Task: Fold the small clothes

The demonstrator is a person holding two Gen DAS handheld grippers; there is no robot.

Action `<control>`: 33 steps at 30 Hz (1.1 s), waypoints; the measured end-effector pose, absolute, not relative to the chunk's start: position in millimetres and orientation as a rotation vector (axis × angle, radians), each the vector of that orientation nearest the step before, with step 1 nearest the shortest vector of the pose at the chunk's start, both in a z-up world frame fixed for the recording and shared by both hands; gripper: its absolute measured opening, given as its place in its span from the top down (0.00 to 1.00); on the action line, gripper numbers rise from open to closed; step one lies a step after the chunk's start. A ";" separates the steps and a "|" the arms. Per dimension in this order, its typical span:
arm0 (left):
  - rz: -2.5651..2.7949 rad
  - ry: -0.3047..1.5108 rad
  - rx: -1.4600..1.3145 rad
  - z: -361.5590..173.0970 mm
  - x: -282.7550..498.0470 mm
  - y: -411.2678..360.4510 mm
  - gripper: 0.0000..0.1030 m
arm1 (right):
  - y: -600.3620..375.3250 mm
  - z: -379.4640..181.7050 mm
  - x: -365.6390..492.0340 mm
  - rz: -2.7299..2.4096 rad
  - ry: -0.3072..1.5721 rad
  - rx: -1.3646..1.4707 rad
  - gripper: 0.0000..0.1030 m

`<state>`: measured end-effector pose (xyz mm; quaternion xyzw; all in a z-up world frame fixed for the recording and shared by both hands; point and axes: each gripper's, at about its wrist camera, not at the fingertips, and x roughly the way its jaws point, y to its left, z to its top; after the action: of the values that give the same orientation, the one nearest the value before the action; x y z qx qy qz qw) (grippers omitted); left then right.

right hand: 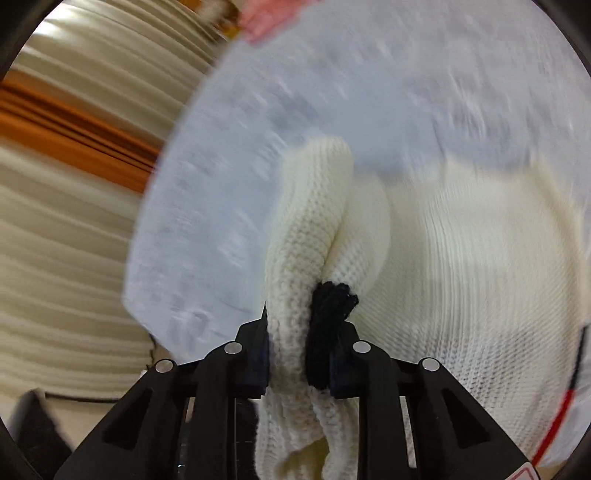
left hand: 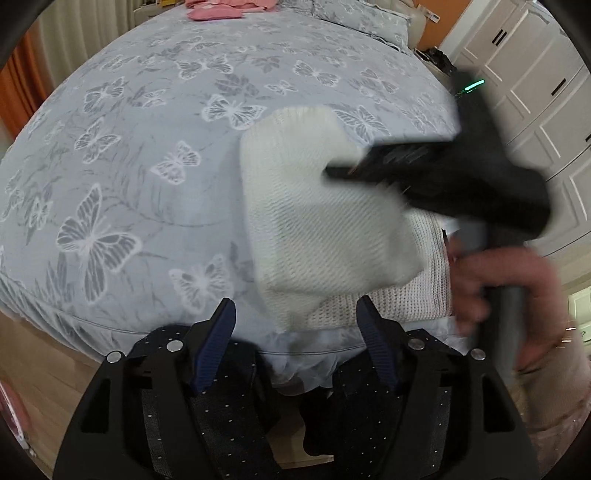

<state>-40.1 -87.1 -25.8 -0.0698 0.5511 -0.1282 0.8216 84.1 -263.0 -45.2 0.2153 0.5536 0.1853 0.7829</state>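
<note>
Two grippers are in view over the butterfly-print bedspread (left hand: 147,147). Clenched, the right gripper (right hand: 299,354) pinches a bunched fold of the white knit sweater (right hand: 461,258) (black yarn trim sits at the pinch), lifting part of it above the bed's near edge. Below it, the left gripper (left hand: 297,325) is spread wide, grasping nothing. Pink clothes (left hand: 221,7) lie at the far side.

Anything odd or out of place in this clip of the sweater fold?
Nothing stands out. The right tool grips the white sweater on the bed; the left tool is open. Only motion blur.
</note>
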 end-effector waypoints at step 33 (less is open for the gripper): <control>-0.268 1.205 0.079 -39.0 -26.1 -163.7 0.28 | -415.0 -55.5 -25.6 0.096 1.137 0.489 0.44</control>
<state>-26.1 -163.7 -39.0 0.0372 0.5650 -0.1255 0.8146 -25.6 -415.0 -55.5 0.2292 0.5327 0.0451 0.8134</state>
